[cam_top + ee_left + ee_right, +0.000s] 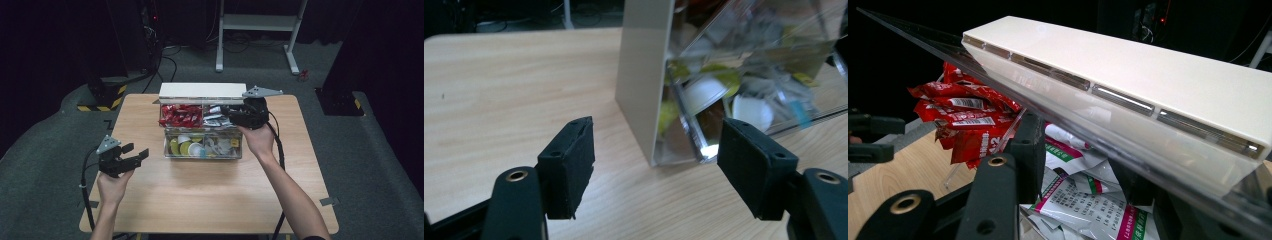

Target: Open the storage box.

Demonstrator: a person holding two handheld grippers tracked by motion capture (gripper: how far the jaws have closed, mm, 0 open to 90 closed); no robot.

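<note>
Your left tool (134, 152) hovers over the light wooden table (210, 200), off to the left of the clear plastic compartment box (202, 150), and its jaws stand wide apart with nothing between them. In the left gripper view its black pads (571, 165) frame the near corner of that box, which stands near them but not touching.

The box sits at the middle of the table's far half. Its front compartments hold round yellow and white pieces (186, 146). Its back left compartment holds red foil packets (181, 115), and the back right one holds white sachets with green and pink print (1083, 200).

Your right tool (235, 114) reaches into that back right compartment, under the raised white box lid (1128, 70). Its jaws sit down among the white sachets; you cannot tell from these views whether they have closed on one.
</note>
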